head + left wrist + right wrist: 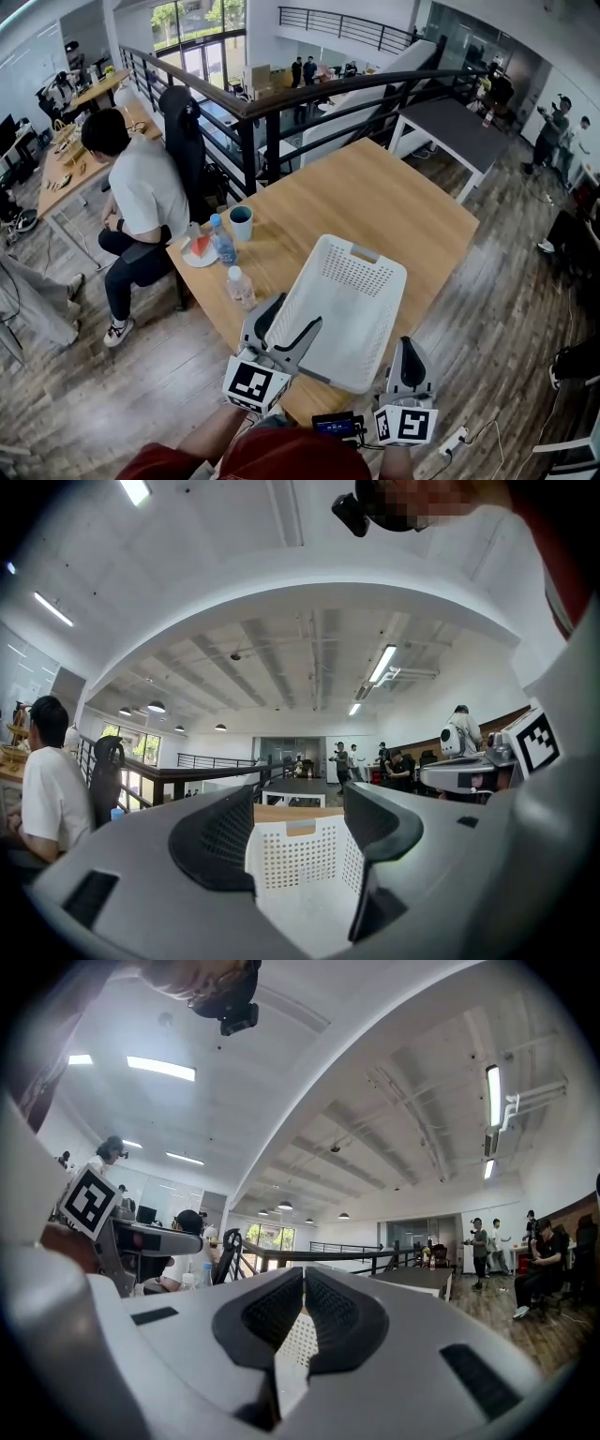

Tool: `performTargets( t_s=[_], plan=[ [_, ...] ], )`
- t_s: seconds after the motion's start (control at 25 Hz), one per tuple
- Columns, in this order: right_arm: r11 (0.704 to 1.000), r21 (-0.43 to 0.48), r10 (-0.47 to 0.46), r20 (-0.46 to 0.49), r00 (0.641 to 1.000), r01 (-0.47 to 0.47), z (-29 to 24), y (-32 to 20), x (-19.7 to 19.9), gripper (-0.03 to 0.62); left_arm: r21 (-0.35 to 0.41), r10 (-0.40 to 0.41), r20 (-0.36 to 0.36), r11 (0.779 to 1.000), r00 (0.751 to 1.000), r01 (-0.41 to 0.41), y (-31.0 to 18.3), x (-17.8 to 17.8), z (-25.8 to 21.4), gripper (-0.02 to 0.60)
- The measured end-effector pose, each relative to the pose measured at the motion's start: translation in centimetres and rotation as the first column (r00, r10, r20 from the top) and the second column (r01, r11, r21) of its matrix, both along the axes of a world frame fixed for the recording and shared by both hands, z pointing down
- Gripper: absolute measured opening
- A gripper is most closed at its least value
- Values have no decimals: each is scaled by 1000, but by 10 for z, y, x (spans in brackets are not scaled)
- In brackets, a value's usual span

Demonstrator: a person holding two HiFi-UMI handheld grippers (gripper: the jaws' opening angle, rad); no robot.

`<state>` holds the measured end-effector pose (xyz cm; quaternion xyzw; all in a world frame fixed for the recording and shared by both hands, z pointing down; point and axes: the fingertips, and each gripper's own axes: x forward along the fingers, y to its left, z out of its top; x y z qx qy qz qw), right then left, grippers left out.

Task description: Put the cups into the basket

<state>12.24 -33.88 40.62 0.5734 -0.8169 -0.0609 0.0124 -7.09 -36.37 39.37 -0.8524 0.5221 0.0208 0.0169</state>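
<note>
Both tongs at the table's (375, 187) near edge.
The left gripper (292, 317) gapes wide over one basket (323, 248); the right gripper (410, 352) is pinched together, empty. One cup (241, 222), two bottles (241, 286) near the left edge.

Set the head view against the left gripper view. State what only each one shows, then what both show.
Only the head view plainly shows the teal cup, plate and two bottles standing left of the basket. Only the left gripper view shows the ceiling lights and the head camera overhead. Both show the basket, the wooden table, the seated person and the left hand-held gripper, jaws apart and empty.
</note>
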Motion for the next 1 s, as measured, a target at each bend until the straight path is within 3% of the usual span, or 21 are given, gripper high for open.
performTargets(
  t_s=[0.36,0.56,0.76,1.0],
  plan=[
    [1000,0,-6,4,1000,6,2,1,-3,12,4,-1,-44,1000,999,1,4,-3,1,221],
    [1000,2,-8,6,1000,8,1,1,-3,12,10,-18,-49,1000,999,18,5,-4,-2,92],
    [1000,2,-13,6,1000,13,0,1,-4,12,-8,-37,-51,999,998,37,5,-4,5,13],
    [1000,1,-21,1,1000,21,0,2,-6,12,-4,-25,-50,1000,998,25,8,-1,7,8]
  ],
)
